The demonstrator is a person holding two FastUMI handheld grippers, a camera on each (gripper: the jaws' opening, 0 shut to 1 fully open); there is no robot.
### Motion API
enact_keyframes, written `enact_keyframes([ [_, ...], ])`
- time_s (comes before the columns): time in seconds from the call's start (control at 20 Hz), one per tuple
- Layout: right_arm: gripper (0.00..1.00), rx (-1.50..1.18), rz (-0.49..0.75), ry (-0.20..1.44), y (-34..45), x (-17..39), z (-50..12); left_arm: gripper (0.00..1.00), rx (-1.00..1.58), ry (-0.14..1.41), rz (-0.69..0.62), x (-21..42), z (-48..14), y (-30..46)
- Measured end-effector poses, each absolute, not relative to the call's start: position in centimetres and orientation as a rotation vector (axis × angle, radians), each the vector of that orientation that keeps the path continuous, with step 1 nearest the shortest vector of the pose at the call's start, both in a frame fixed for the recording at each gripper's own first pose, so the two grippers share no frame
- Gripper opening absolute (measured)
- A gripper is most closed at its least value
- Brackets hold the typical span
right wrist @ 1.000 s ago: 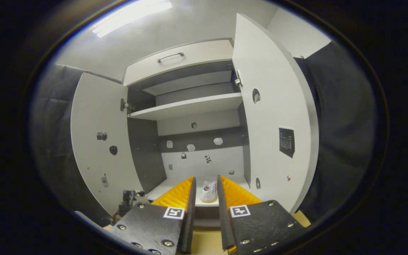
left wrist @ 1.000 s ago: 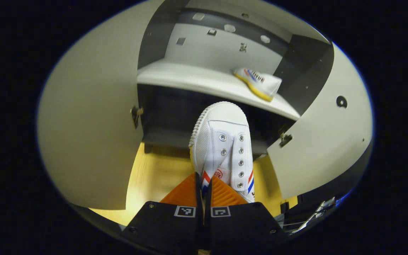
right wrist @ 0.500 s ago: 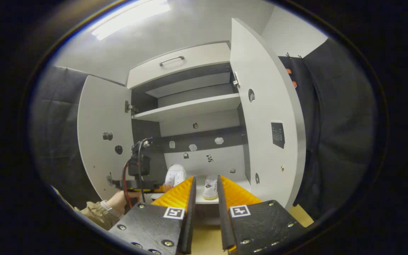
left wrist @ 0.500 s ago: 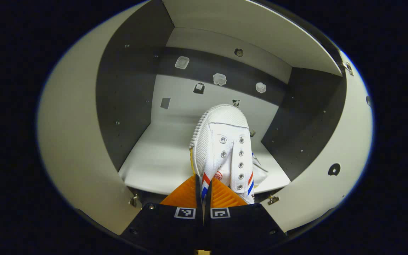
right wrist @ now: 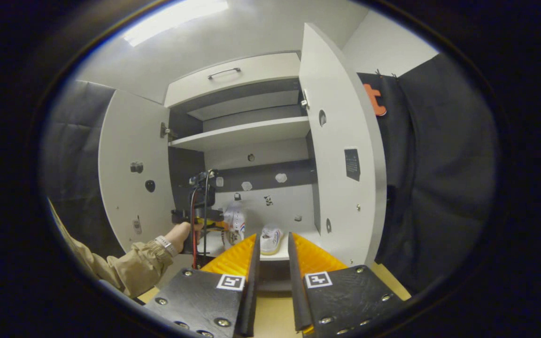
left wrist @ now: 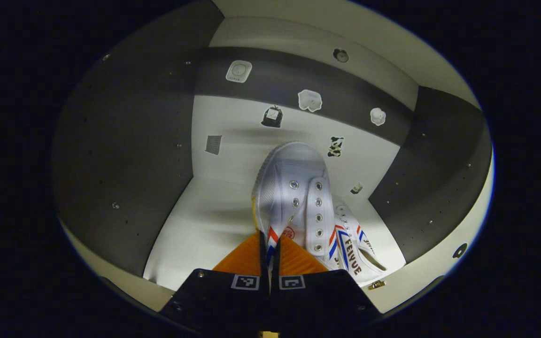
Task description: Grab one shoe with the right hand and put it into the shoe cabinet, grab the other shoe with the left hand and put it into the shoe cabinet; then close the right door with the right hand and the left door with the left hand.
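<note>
Left tongs (left wrist: 269, 256) pinch shoe (left wrist: 294, 197) — inside cabinet (left wrist: 125, 155)

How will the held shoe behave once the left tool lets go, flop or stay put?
The held shoe is soft canvas pinched at its thin collar, so it probably sags slightly. Its flat rubber sole suggests it settles upright on the shelf, though it may nudge the other shoe alongside.

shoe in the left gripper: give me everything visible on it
The held shoe is a white canvas low-top with a textured rubber toe cap, metal eyelets, no laces, red and blue side stripes, a small red tongue mark and a yellow sole edge. The left gripper is shut on its heel end, toe pointing at the cabinet's back wall, above the lower shelf. The other shoe lies right beside it; whether they touch is unclear. From the right gripper view it appears small, held inside the cabinet.
</note>
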State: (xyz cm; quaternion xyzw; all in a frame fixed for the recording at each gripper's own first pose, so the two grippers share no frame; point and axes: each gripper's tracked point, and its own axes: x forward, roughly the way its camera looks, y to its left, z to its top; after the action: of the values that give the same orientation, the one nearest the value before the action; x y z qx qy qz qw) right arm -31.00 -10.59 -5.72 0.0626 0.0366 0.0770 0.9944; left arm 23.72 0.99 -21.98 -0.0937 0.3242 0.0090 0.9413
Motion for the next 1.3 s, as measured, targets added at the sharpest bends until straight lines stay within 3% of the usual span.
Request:
enact_keyframes([
  [0.65,0.32,0.125,0.151,0.051,-10.1,-30.9,-5.3,0.01,-0.07,0.766,0.067,25.1,-26.9,2.4],
  [0.95,0.32,0.114,0.136,0.007,-11.2,-32.3,-3.6,0.1,-0.074,0.766,0.051,24.1,-26.2,1.5],
  [1.0,0.26,0.109,0.124,-0.007,-11.7,-32.5,-3.2,0.35,-0.066,0.75,0.04,24.1,-25.7,1.2],
  [1.05,0.32,0.102,0.108,-0.021,-12.4,-32.8,-2.7,0.45,-0.056,0.732,0.033,23.8,-25.0,0.9],
  [1.1,0.32,0.095,0.088,-0.035,-13.3,-33.2,-2.2,0.54,-0.05,0.711,0.023,23.5,-24.0,0.4],
  [1.2,0.29,0.084,0.041,-0.058,-15.4,-33.6,-1.4,0.67,-0.04,0.643,0.003,22.8,-21.4,-0.6],
  [1.25,0.4,0.083,0.011,-0.066,-16.7,-33.9,-1.2,0.7,-0.035,0.601,-0.007,22.4,-20.0,-1.0],
  [1.3,0.41,0.084,-0.015,-0.072,-18.1,-34.0,-0.9,0.71,-0.031,0.562,-0.019,21.8,-18.5,-1.8],
])
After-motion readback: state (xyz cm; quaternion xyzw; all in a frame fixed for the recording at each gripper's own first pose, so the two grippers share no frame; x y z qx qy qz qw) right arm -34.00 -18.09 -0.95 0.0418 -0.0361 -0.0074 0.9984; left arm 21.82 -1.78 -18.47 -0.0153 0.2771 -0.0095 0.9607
